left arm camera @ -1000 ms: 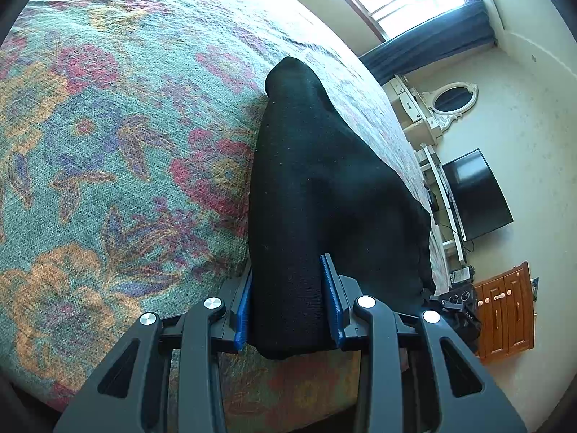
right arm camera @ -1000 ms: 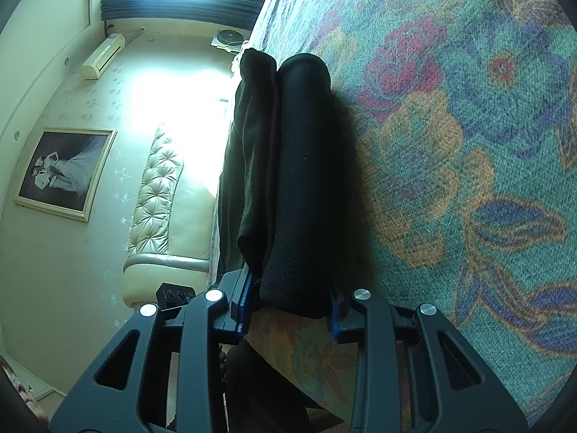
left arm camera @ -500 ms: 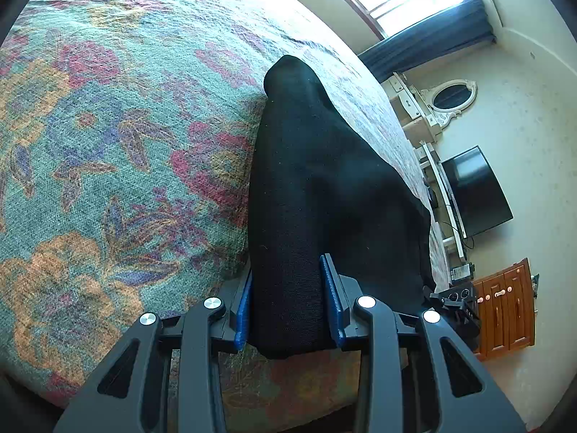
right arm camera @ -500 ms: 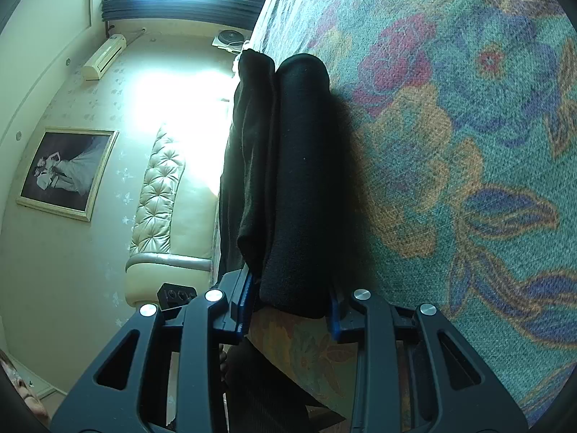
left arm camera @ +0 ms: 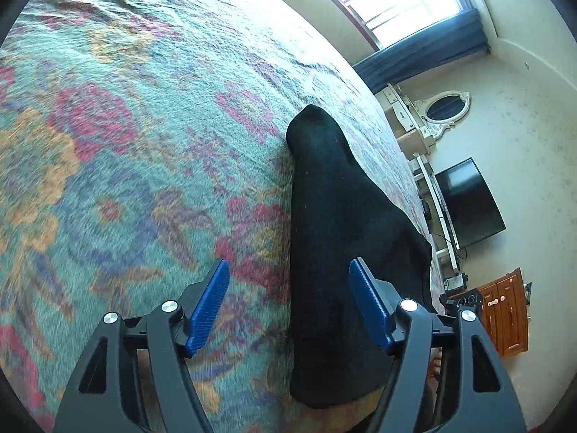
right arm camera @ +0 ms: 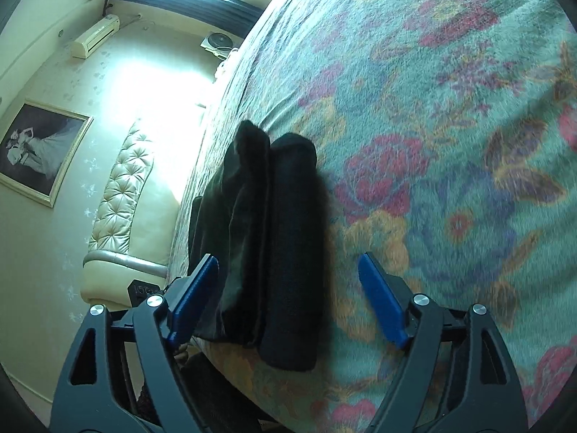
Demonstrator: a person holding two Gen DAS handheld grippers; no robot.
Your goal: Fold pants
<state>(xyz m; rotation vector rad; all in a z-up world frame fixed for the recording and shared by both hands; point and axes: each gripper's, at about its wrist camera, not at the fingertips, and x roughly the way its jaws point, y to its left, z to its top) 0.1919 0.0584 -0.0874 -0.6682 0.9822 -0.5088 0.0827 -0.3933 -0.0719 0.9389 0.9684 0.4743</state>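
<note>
Pants (left arm camera: 335, 252) folded, both jaws just opened

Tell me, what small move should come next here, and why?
Probably draw both grippers straight back. The left gripper and right gripper have just been opening, pads off the cloth, and the black pants lie folded on the floral bedspread.
</note>
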